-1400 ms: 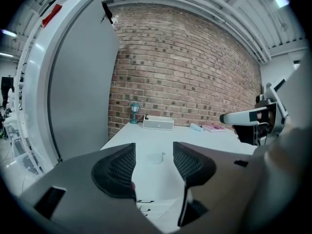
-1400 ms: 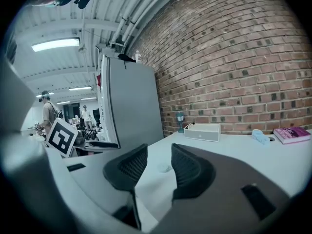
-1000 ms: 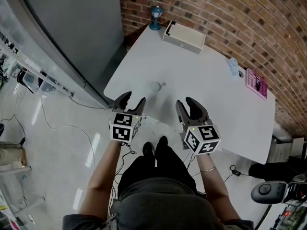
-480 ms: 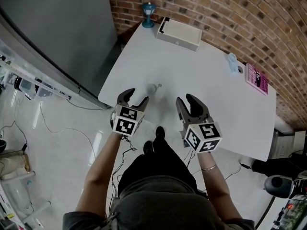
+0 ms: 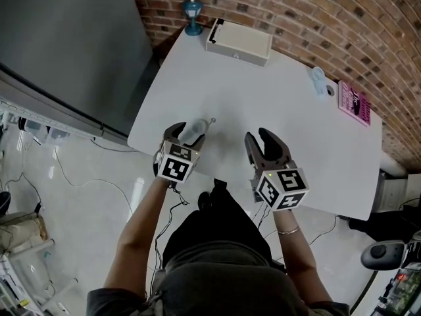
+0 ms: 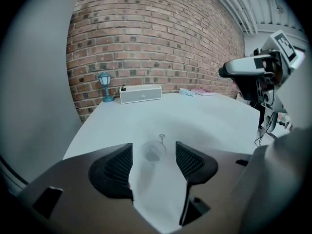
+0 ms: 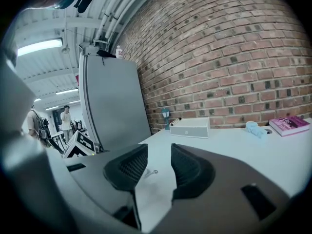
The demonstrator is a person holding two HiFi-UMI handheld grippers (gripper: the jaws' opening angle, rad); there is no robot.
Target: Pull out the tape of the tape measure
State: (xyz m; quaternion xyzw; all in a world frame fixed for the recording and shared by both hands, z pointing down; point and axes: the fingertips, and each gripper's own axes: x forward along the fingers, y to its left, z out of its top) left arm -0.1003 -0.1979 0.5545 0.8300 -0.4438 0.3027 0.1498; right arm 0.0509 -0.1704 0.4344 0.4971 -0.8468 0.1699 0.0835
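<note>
Hovering low over the near edge of the counter with the left gripper, jaws released, wide apart and just opened further. Framing the tape measure at the mouth of those jaws. Small, pale and round, lying flat on the counter with its ring tab pointing toward 1 o'clock. Touching neither pad in the left gripper view, with bare counter on both sides of it.

Holding the right gripper at 3 o'clock from the left one, well apart from it, also over the near edge. Jaws parted there too, less widely, with nothing between them. Showing only the ring tab, small and distant, through the gap in the right gripper view.

Standing at the far edge, at 12 o'clock from the tape measure: a blue lamp, with a white box just beside it at its 3 o'clock. Lying toward 2 o'clock, near the right edge: a pink book, with a pale blue item close at its 9 o'clock. Backing the counter: a brick wall.
</note>
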